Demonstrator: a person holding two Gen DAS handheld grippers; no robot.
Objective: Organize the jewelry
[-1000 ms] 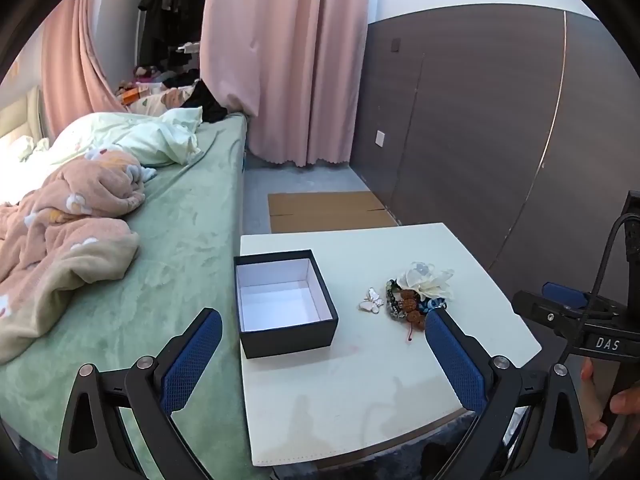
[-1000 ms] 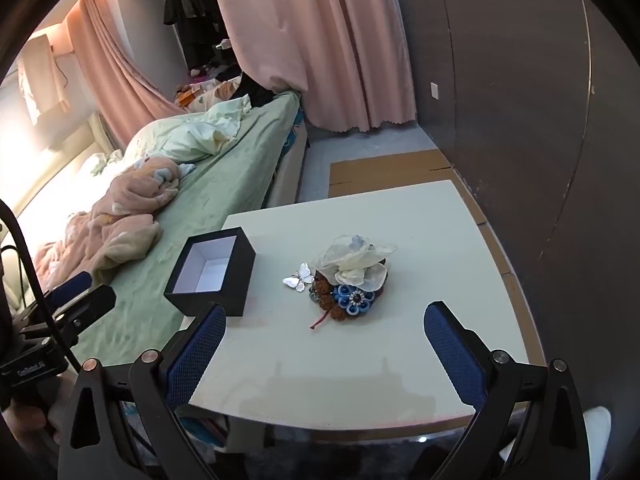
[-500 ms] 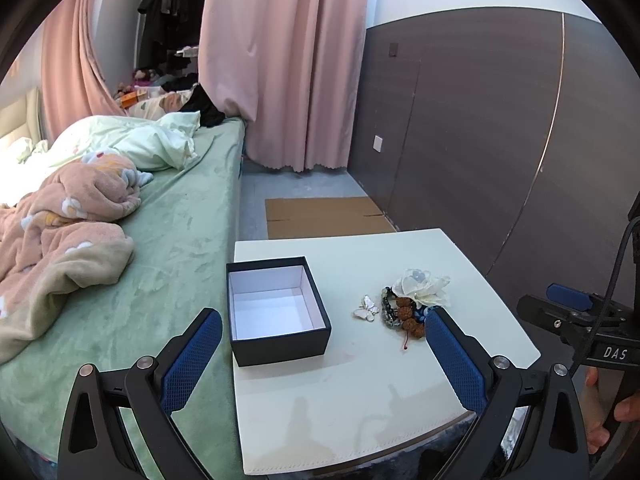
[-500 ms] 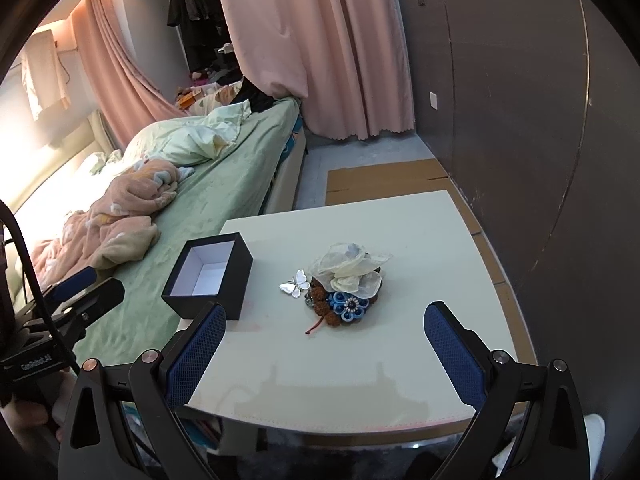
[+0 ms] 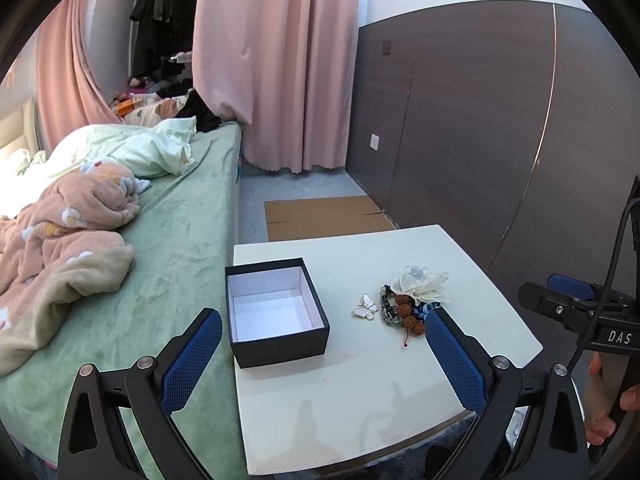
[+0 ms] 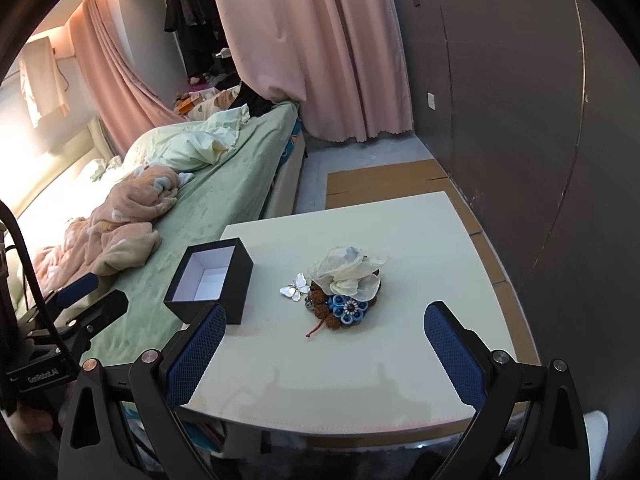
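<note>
An open black box [image 5: 276, 312] [image 6: 210, 280] with a white inside stands empty on the left part of the white table [image 5: 360, 392] [image 6: 360, 368]. To its right lies a small pile of jewelry: a butterfly brooch [image 5: 367, 307] [image 6: 296, 287], a white fabric flower [image 5: 420, 285] [image 6: 348, 270], a brown bead bracelet [image 5: 408, 314] [image 6: 322, 308] and a blue flower piece [image 6: 348, 309]. My left gripper [image 5: 322, 334] hangs open above the table's near side, in front of the box. My right gripper [image 6: 324, 328] is open too, short of the pile, holding nothing.
A bed with a green cover [image 5: 176, 248] and a pink blanket [image 5: 60, 232] lies along the table's left side. Flat cardboard [image 5: 324, 216] covers the floor beyond the table. A dark panelled wall [image 5: 500, 120] runs on the right, pink curtains [image 5: 276, 60] behind.
Both grippers have drawn back and risen a little, so the box and jewelry look smaller and lower in view. Nothing on the table has moved.
</note>
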